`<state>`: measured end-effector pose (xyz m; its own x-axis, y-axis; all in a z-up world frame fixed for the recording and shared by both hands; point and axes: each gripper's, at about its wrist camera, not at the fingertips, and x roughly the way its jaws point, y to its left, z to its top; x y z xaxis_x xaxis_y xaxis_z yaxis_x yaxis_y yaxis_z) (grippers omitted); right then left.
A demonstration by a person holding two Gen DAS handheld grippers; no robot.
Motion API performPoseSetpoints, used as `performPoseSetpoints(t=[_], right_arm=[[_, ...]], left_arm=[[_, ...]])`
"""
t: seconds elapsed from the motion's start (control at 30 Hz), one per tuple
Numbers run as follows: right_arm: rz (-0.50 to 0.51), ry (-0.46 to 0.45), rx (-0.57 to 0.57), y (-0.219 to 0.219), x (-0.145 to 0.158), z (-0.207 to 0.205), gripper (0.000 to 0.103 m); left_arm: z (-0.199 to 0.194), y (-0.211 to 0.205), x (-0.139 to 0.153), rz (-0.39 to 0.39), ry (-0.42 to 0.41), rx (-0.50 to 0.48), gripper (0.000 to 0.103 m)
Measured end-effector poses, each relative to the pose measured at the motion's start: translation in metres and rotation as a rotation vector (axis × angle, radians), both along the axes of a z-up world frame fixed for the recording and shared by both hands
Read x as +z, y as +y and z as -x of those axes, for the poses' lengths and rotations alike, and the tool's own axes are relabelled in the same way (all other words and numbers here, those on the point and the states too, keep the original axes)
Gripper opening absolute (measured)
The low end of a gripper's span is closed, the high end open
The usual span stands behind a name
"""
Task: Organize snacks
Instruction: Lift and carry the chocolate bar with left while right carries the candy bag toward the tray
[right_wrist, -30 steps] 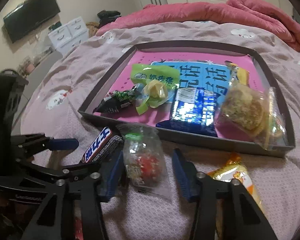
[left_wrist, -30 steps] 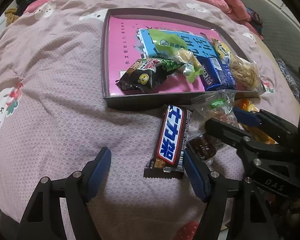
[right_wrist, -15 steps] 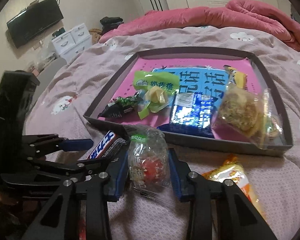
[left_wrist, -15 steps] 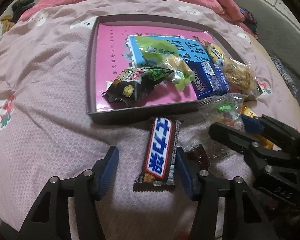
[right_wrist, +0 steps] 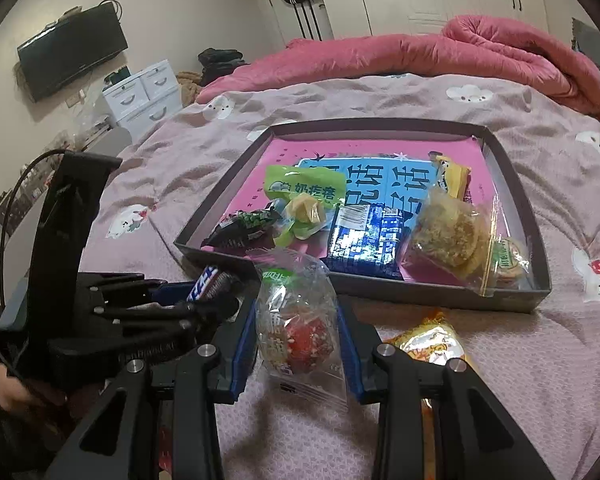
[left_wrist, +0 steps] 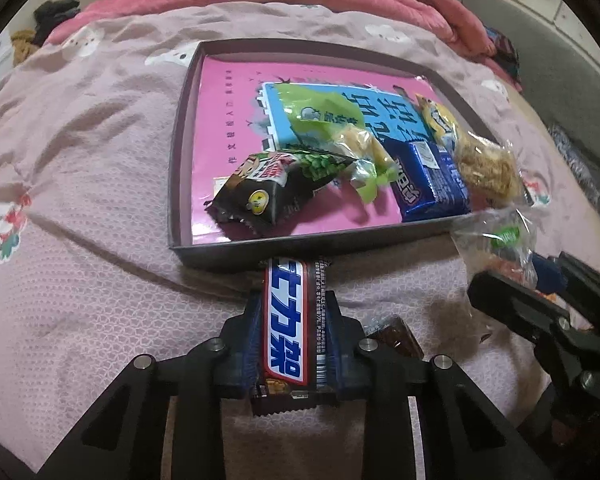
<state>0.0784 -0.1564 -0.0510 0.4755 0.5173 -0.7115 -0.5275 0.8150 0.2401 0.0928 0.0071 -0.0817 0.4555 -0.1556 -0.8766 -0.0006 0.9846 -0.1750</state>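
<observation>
On the pink bedspread, my left gripper (left_wrist: 290, 344) is shut on a brown chocolate bar (left_wrist: 288, 320) with a red-edged blue and white label. The bar's far end nearly reaches the near wall of the dark grey tray (left_wrist: 236, 254). My right gripper (right_wrist: 298, 340) is shut on a clear bag with a red snack (right_wrist: 296, 312), held just in front of the tray (right_wrist: 420, 300). In the right wrist view the left gripper (right_wrist: 180, 296) and its chocolate bar (right_wrist: 208, 282) are close on the left. The left wrist view shows the clear bag (left_wrist: 496, 244) at the right.
The pink-lined tray holds a black and green pea packet (left_wrist: 276, 196), a green-topped packet (left_wrist: 320, 114), a blue packet (left_wrist: 428, 180), a clear bag of cake (left_wrist: 484, 164) and a yellow packet (left_wrist: 436, 116). An orange-yellow packet (right_wrist: 428, 336) and a brown candy (left_wrist: 396, 334) lie on the bedspread. A rolled red quilt (right_wrist: 460, 52) lies behind.
My left jaws have closed from wide open onto the chocolate bar. My right jaws have closed on the clear bag and risen slightly with it.
</observation>
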Motion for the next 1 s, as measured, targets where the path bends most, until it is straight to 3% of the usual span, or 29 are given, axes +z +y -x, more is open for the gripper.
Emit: performPoseSetpoints(t=[1.0], right_arm=[[-0.058, -0.056, -0.019, -0.012, 0.018, 0.006, 0.038]], left_arm=[[0.031, 0.003, 0.055, -0.042, -0.100, 0.019, 0.029]])
